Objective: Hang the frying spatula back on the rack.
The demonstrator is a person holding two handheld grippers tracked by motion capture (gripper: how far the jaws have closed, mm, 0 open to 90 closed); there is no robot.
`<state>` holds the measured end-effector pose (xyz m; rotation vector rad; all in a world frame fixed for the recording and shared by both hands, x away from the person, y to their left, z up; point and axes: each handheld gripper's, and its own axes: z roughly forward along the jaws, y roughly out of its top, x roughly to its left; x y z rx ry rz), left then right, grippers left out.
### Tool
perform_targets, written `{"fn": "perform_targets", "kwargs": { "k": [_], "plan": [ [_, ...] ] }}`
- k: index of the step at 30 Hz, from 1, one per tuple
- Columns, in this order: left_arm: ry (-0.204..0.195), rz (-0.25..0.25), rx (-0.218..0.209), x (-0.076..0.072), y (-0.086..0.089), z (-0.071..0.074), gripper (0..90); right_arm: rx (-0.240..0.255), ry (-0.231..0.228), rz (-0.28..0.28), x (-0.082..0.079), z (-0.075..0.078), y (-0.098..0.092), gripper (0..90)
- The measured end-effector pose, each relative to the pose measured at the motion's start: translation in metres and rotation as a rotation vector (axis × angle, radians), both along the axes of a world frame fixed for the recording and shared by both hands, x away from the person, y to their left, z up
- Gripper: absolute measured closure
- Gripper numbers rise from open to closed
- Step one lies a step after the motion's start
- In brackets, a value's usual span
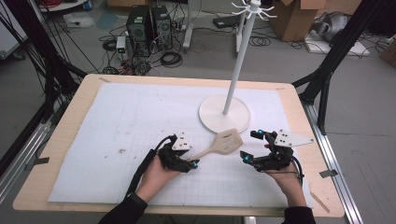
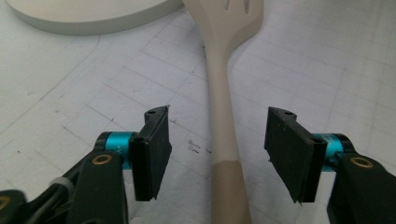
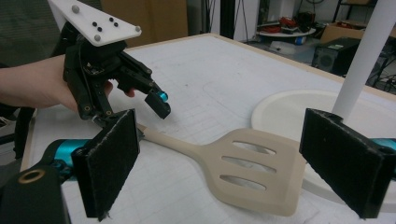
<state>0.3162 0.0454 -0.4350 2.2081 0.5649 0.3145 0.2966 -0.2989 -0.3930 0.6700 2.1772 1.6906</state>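
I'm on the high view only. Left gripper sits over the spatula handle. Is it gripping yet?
Observer: No. In the left gripper view the left gripper has a jaw on each side of the spatula handle, with a gap on both sides.
Operator: Spatula head flat on the mat?
Observer: No. In the right gripper view its far edge rests on the rim of the stand base.
Operator: Right gripper?
Observer: The right gripper is open, with the slotted head between its jaws and neither pad touching it.
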Motion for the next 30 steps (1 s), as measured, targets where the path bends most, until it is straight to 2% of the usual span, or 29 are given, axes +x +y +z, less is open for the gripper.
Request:
{"fn": "perform_targets", "kwargs": {
  "k": [5,9,12,13,17,21,26,30],
  "plan": [
    [0.033,0.006,0.026,0.003,-0.002,-0.004,54.5,-0.007,0.011,-0.004,0.001,-0.002,0.0,11.0],
    [0.04,0.0,0.049,0.005,-0.007,-0.003,56.5,-0.004,0.011,-0.004,0.002,-0.002,-0.001,11.0],
    [0.058,-0.005,0.066,0.006,-0.01,-0.002,61.7,-0.001,0.019,-0.003,0.001,-0.002,-0.001,11.1],
    [0.07,-0.008,0.088,0.007,-0.012,0.0,62.5,0.0,0.021,-0.002,0.001,-0.002,-0.001,11.1],
    [0.091,-0.011,0.125,0.008,-0.017,0.004,67.9,0.0,0.024,0.004,0.002,-0.003,-0.001,11.1],
    [0.109,-0.012,0.136,0.009,-0.019,0.005,75.2,0.003,0.029,0.01,0.002,-0.003,0.0,11.1],
    [0.111,-0.013,0.132,0.009,-0.018,0.005,76.4,0.005,0.031,0.012,0.002,-0.002,-0.001,11.1],
    [0.107,-0.03,0.098,0.01,-0.015,0.004,77.0,0.016,0.029,0.011,0.001,-0.002,-0.002,11.1]
  ]
}}
